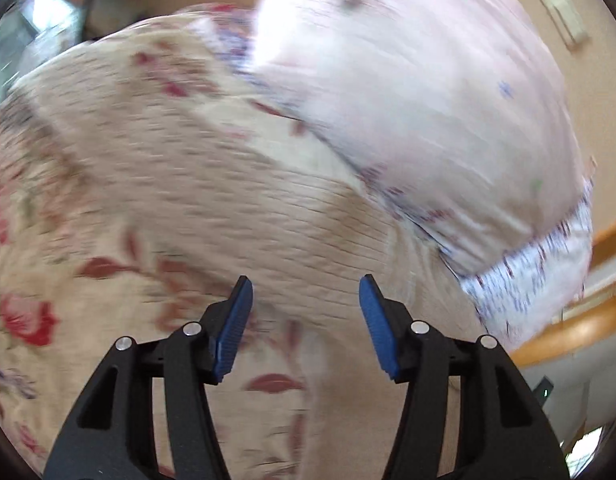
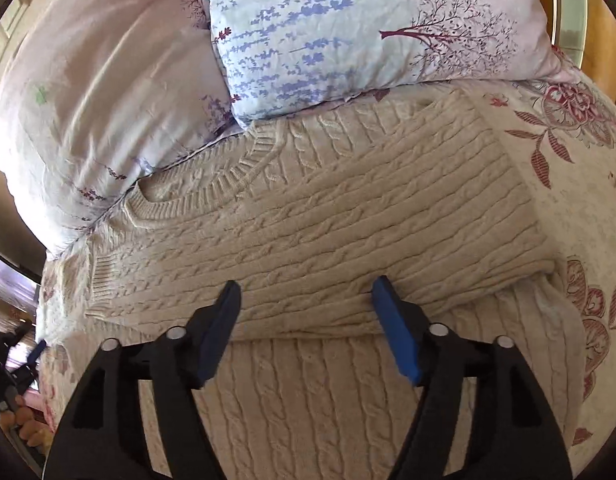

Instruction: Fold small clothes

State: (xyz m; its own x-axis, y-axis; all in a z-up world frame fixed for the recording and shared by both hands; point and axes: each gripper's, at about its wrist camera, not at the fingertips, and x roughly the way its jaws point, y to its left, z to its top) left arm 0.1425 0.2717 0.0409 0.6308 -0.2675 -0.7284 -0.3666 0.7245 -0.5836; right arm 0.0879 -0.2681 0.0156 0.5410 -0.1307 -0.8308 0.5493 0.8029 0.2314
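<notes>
Right wrist view: the right gripper and left gripper hang released and empty. The cream sweater lies folded by the bed's pillow-side edge; 1 more square fold should align its edges.

Under me is a bed with a cream floral cover, red flowers and leaves printed on it. A cream cable-knit sweater lies flat on the cover, its upper part folded over the lower. Two pillows sit at the head: a pale pink one and a blue-and-pink printed one, whose edges touch the sweater's collar side.
</notes>
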